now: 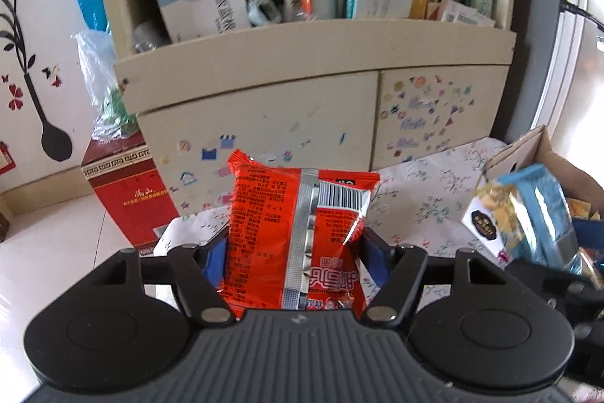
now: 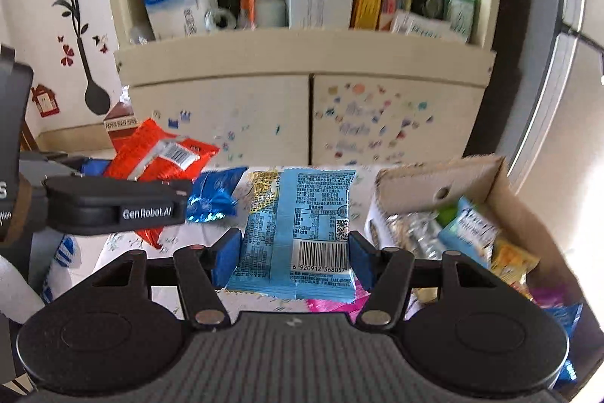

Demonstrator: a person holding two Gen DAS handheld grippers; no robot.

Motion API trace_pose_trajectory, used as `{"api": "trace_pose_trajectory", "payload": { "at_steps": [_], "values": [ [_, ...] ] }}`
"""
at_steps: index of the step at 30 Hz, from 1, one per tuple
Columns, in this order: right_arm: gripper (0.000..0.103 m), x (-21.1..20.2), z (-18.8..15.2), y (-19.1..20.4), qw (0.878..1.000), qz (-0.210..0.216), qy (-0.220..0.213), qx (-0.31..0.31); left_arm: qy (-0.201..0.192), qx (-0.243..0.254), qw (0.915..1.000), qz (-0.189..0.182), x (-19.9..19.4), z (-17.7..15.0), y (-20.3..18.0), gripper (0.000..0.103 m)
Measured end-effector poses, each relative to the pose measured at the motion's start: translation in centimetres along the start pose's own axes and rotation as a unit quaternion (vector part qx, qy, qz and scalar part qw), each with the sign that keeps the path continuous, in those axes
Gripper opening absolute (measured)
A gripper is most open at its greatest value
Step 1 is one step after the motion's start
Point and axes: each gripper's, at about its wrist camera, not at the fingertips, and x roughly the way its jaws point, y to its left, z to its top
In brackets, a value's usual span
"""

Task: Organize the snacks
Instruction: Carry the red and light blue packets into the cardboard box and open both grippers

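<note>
My left gripper (image 1: 294,252) is shut on a red snack packet (image 1: 271,214), which stands upright between the blue pads with its back seam and barcode facing me. From the right wrist view, this red packet (image 2: 158,153) is lifted at the left. My right gripper (image 2: 294,255) is shut on a light blue packet (image 2: 298,214), barcode side up, above the floral tablecloth (image 2: 196,240). The same light blue packet (image 1: 528,214) shows at the right of the left wrist view, close to an open cardboard box (image 2: 502,191) holding several snacks.
A dark blue packet (image 2: 211,191) lies on the cloth between the grippers, and a pink one (image 2: 328,304) lies under the right gripper. A cream cabinet (image 1: 302,108) with a crowded open shelf stands behind the table. A red carton (image 1: 128,199) sits on the floor at the left.
</note>
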Motion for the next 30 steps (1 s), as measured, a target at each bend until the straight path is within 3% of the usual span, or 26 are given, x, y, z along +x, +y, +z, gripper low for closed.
{"api": "trace_pose_trajectory", "payload": {
  "at_steps": [8,18,30],
  "values": [
    [0.067,-2.3,1.1,-2.6,0.999,-0.016,-0.040,0.012,-0.021,-0.016,0.9997,-0.002,-0.7,0.7,-1.5,0.069],
    [0.067,-5.7,1.9,-9.5,0.991,-0.046,-0.080,0.094,-0.047,-0.004,0.9985,-0.028,-1.3,1.7,-5.1,0.069],
    [0.067,-7.2,1.0,-14.9,0.979,-0.062,-0.085,0.175,-0.062,0.019,0.9932,-0.097,-1.4,2.3,-11.1,0.069]
  ]
}}
